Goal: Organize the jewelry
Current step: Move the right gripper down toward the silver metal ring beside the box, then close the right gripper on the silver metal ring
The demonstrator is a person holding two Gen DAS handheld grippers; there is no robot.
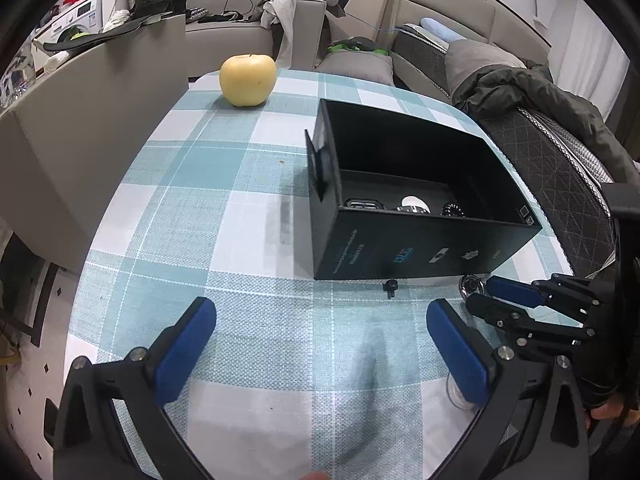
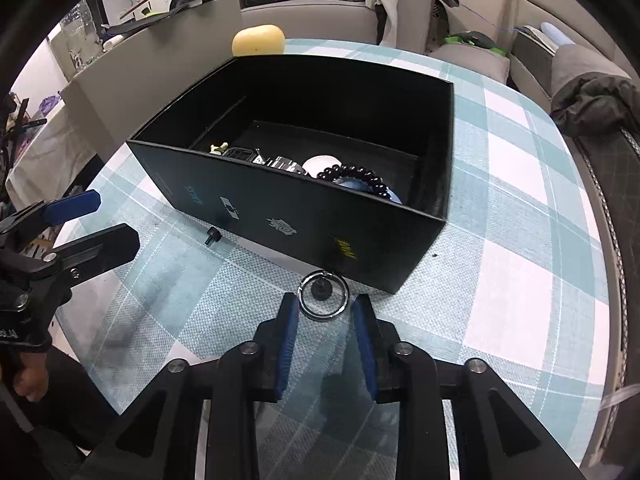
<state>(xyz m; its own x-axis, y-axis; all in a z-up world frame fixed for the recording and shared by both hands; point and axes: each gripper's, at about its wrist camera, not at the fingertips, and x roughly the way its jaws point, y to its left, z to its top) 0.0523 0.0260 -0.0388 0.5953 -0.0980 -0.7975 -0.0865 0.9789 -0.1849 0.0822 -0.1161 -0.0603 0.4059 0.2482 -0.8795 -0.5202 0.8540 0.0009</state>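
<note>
A black open box (image 1: 420,248) (image 2: 280,216) stands on the checked tablecloth and holds watches, a white piece and a dark bead bracelet (image 2: 360,178). A silver ring (image 2: 323,295) (image 1: 472,285) lies on the cloth just in front of the box, with a small black stud inside it. My right gripper (image 2: 325,308) (image 1: 478,294) is narrowly open, its blue pads on either side of the ring's near edge. My left gripper (image 1: 320,316) (image 2: 116,220) is wide open and empty over the cloth. A small black screw-like stud (image 1: 390,287) (image 2: 213,236) lies by the box front.
A yellow apple (image 1: 248,79) (image 2: 259,40) sits at the table's far edge behind the box. A grey chair back (image 1: 80,128) stands to the left, a mesh chair (image 1: 560,184) to the right. A small clear object (image 1: 460,396) lies under the left gripper's right finger.
</note>
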